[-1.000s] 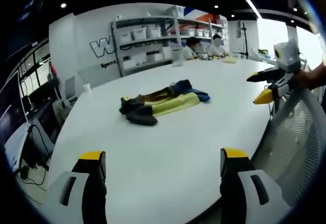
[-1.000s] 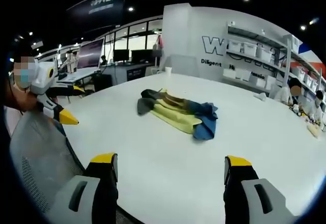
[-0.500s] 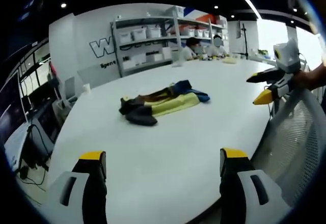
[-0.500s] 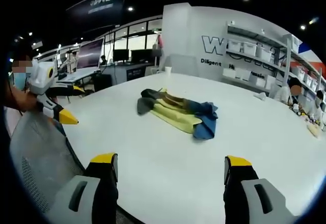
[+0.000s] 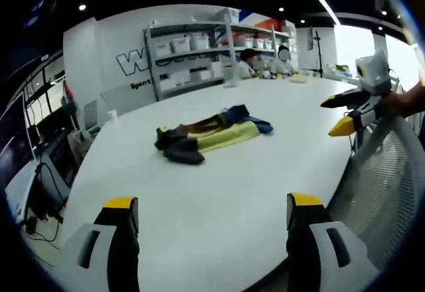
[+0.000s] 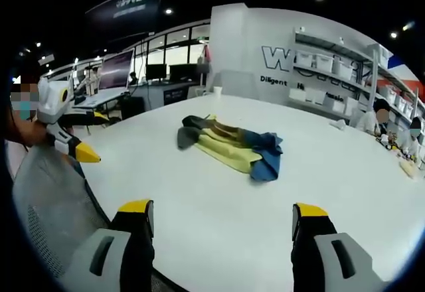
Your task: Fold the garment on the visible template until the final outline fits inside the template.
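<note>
Nothing visibly moved, crumpled garment [image 5: 209, 135] mid-table [image 5: 219, 192], both tools [image 5: 207, 220] [image 6: 220, 222] agape

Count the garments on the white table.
1: a crumpled yellow, blue and dark garment mid-table, beyond both open tongs, untouched. More could be hidden in the folds.
</note>
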The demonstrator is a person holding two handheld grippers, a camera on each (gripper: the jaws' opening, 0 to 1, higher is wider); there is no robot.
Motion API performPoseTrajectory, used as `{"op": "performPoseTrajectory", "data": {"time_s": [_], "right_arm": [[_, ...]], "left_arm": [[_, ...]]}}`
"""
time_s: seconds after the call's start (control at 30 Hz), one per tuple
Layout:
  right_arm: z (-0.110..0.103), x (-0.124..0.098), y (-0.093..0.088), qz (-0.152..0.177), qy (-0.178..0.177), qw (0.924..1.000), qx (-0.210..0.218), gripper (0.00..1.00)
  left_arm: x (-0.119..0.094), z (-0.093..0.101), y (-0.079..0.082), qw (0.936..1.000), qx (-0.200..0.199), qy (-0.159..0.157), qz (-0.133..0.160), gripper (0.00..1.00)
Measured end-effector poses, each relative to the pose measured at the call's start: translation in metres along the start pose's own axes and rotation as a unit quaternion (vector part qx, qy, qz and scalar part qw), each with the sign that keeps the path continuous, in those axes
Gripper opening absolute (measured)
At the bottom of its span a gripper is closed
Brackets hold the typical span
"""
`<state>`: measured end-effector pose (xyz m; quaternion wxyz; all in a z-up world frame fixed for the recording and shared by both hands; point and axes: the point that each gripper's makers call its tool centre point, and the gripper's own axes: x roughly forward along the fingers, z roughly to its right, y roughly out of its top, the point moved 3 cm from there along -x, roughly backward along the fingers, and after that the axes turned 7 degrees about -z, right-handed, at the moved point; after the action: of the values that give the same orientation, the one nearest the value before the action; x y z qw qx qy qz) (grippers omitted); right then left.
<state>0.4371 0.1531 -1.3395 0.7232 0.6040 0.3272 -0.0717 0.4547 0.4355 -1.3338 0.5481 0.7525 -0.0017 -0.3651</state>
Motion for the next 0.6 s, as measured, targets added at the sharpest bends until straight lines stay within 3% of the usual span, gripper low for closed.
{"op": "performPoseTrajectory", "data": {"time_s": [0.6], "right_arm": [[-0.0017, -0.0007, -0.0005, -0.003, 0.002, 0.9999, -0.012, 0.83]], "left_arm": [[0.0001, 0.0004, 0.0006, 1.0000, 0.000, -0.001, 0.003, 0.91]]}}
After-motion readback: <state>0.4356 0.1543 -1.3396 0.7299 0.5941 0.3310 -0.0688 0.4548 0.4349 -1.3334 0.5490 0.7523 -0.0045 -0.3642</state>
